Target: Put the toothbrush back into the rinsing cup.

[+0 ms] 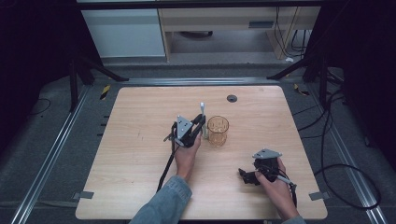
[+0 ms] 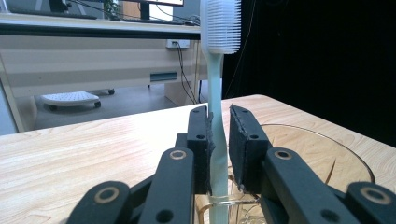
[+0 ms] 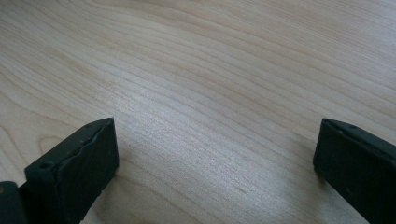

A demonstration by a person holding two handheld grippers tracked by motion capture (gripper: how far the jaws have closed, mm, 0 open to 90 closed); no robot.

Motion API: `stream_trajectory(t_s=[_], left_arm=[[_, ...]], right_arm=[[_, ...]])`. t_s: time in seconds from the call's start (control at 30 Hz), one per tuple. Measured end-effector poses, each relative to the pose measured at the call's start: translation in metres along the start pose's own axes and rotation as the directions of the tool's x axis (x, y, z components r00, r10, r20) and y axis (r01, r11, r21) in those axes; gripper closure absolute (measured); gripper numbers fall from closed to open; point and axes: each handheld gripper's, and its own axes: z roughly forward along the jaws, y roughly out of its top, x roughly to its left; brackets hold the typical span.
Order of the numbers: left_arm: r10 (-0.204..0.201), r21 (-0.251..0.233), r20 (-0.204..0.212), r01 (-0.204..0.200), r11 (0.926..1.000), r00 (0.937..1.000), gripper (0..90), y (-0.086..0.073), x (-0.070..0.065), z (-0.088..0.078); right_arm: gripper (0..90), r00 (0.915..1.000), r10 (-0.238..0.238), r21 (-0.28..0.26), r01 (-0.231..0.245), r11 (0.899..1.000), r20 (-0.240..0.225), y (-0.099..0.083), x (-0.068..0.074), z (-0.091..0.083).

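Left gripper (image 2: 218, 144) clamping its jaws on a pale green toothbrush (image 2: 217, 93), holding it upright, bristles topmost, just beside an amber glass tumbler (image 1: 217, 131) mid-bench. Right gripper (image 3: 215, 163) resting on the wooden bench (image 1: 140, 140), jaws gaping wide, gripping nothing.

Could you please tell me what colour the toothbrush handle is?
Pale mint green, with white bristles; the toothbrush shows best in the left gripper view.

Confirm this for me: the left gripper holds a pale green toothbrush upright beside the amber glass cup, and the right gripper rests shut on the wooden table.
One detail is wrong: the right gripper is open, not shut. The right gripper view shows its black jaws wide apart with bare wooden table between them. The rest holds: the left gripper clamps the pale green toothbrush upright beside the amber glass cup.
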Motion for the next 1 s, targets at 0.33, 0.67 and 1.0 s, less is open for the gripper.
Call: stream_trajectory(t_s=[0.33, 0.67, 1.0], left_arm=[[0.007, 0.020, 0.003, -0.008, 0.9998, 1.0000, 73.4, 0.003, 0.002, -0.003], [0.027, 0.060, 0.038, -0.029, 0.9978, 0.9989, 56.9, 0.013, 0.003, -0.013], [0.028, 0.181, 0.091, -0.044, 0.9826, 0.9955, 34.5, 0.024, 0.013, -0.022]], right_arm=[[0.5, 1.0000, 0.000, 0.000, 0.000, 1.000, 0.000, 0.000, 0.000, 0.000], [0.4, 1.0000, -0.001, 0.000, 0.001, 1.000, 0.000, 0.000, 0.000, 0.000], [0.4, 1.0000, 0.000, 0.000, 0.000, 1.000, 0.000, 0.000, 0.000, 0.000]])
